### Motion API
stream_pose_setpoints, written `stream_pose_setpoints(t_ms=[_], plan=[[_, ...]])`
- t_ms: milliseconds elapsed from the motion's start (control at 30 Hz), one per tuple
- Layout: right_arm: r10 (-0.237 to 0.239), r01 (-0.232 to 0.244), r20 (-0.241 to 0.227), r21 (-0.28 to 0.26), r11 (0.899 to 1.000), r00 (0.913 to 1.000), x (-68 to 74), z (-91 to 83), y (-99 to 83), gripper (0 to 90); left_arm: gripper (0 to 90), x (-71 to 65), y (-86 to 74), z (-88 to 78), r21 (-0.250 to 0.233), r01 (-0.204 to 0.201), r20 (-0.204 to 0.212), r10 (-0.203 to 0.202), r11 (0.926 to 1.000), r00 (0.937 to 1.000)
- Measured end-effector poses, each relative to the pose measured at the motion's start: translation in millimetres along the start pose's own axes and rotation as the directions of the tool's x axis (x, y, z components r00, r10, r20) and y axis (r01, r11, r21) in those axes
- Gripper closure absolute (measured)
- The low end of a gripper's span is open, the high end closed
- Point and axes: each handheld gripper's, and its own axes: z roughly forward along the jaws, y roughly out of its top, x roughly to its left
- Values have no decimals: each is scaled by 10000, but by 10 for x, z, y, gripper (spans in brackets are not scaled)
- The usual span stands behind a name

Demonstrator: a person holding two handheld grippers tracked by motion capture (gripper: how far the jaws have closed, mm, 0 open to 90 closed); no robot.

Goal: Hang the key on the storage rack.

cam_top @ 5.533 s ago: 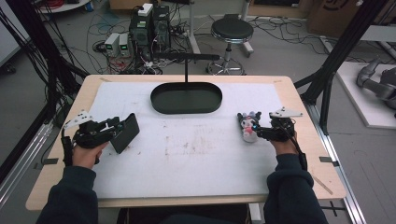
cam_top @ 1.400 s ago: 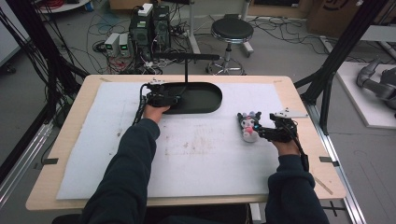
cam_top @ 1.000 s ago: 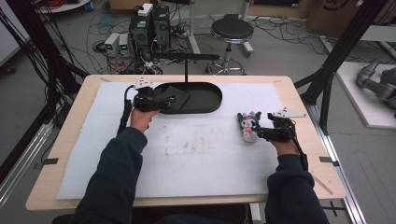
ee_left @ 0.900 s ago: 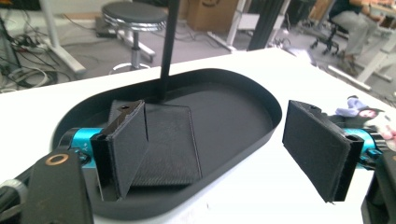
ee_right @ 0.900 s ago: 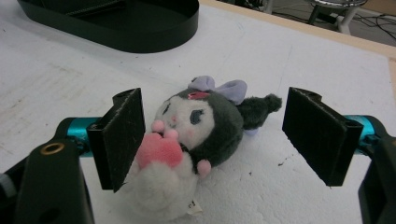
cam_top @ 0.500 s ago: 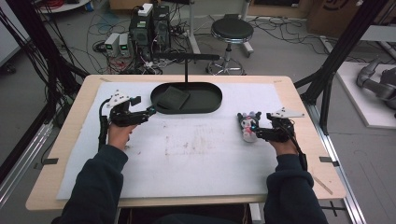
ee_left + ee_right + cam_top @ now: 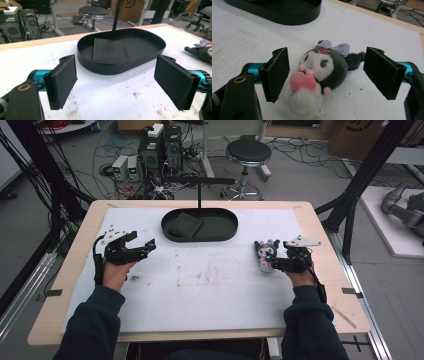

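left gripper over the white mat at table left, jaws spread wide, nothing between them. ahead of it the black oval tray with a dark flat square pad lying in its left half. right gripper at table right, jaws spread either side of the plush toy, which lies on the mat; left jaw close against it, right jaw apart.
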Motion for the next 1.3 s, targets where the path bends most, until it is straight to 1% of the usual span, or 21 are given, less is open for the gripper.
stream_pose_setpoints(t_ms=[100,200,333,400,433,467,533,600,667,700,800,867,933,967,1033,1067,1100,1133,1200,1267,1300], plan=[[69,-69,43,-16,10000,10000,30,17,6,213,183,7,-55,-28,-7,-52,-20,52,10000,10000],[-89,88,78,134,9999,9999,71,49,12,213,183,22,-115,-59,-57,-12,-10,12,10000,10000],[-103,97,275,191,9998,9996,124,68,26,213,183,20,-124,-88,-70,-95,-50,95,9999,9999],[147,-158,445,241,9996,9989,152,79,31,213,183,12,-134,-103,-62,-139,-144,138,9999,9998],[447,-461,488,273,9986,9978,167,95,30,213,183,7,-145,-110,-19,-206,-183,205,9998,9996],[625,-642,495,325,9974,9968,177,118,27,213,183,6,-155,-117,39,-261,-207,262,9997,9994],[746,-789,685,634,9949,9949,206,170,19,213,183,8,-169,-139,25,-198,-230,199,9998,9995],[510,-634,1069,1158,9913,9930,256,253,6,213,183,16,-182,-164,-32,-108,-281,107,9999,9995],[321,-525,1245,1645,9850,9917,283,329,-10,213,184,26,-200,-177,-51,46,-291,-48,10000,9996],[274,-501,1227,1859,9813,9921,295,360,-19,211,184,33,-208,-177,-27,59,-278,-60,10000,9996],[9,-319,1396,2198,9750,9902,322,401,-30,208,184,45,-231,-171,50,174,-277,-172,9998,9995],[-158,-200,1471,2383,9710,9890,317,422,-41,235,185,49,-242,-167,71,214,-228,-212,9997,9995],[-344,-69,1454,2747,9615,9888,289,451,-60,299,187,51,-243,-165,82,220,-216,-218,9997,9995],[-448,54,1347,2797,9601,9899,265,451,-62,325,189,51,-243,-166,78,260,-206,-258,9996,9995],[-464,171,981,2806,9597,9941,218,430,-57,369,190,60,-244,-164,62,309,-179,-308,9995,9994],[-650,421,744,2761,9602,9951,203,419,-54,387,190,63,-246,-163,62,321,-168,-320,9995,9993],[-956,793,475,2714,9592,9943,200,404,-49,397,191,67,-247,-161,82,317,-156,-316,9995,9994],[-1363,1269,177,2641,9561,9905,209,388,-42,403,191,67,-248,-158,72,346,-146,-345,9994,9993],[-2371,2386,-351,2323,9429,9709,253,359,-30,403,191,67,-250,-155,82,364,-110,-363,9993,9993],[-2914,3025,-822,2163,9283,9531,292,352,-28,392,191,64,-251,-152,90,389,-98,-388,9992,9992],[-2872,3009,-930,2191,9281,9534,309,354,-31,371,191,65,-251,-152,96,384,-92,-383,9992,9992]])
